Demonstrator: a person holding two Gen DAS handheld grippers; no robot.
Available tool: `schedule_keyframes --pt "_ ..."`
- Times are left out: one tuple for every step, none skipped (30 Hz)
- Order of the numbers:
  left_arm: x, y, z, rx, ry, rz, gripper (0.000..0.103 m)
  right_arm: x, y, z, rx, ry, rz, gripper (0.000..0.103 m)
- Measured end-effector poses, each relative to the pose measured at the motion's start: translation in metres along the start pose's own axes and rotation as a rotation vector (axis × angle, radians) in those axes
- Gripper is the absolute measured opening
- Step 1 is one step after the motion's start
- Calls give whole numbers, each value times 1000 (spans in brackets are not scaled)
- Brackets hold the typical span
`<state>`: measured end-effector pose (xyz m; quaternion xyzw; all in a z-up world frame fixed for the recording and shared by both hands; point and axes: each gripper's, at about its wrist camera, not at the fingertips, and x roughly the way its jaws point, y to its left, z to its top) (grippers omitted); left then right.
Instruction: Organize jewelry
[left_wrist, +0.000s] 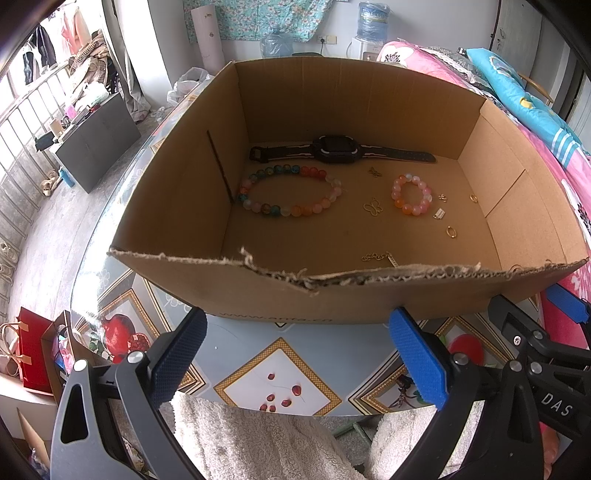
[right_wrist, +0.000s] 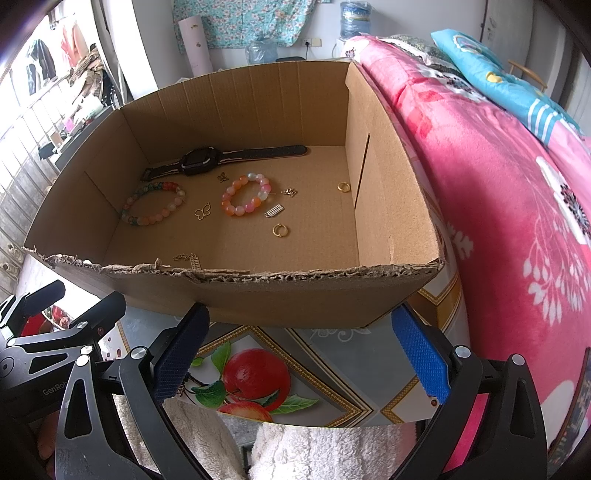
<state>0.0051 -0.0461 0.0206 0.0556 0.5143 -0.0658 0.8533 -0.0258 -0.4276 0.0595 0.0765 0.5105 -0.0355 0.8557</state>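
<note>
An open cardboard box stands on the table. Inside lie a black watch, a large multicoloured bead bracelet, a small pink-orange bead bracelet, gold butterfly charms, gold rings, a small clasp and a gold chain. My left gripper is open and empty in front of the box. My right gripper is open and empty too, beside the left one.
The table has a fruit-patterned cloth. A pink floral blanket lies on a bed at the right. A dark cabinet and red bags stand at the left. White fleece shows below.
</note>
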Motion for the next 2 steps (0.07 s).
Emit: schedule_keyframes --pt "0 0 0 0 0 0 97 0 0 0 0 0 0 95" --pt "0 0 0 0 -1 1 97 0 0 0 -1 -1 -1 95"
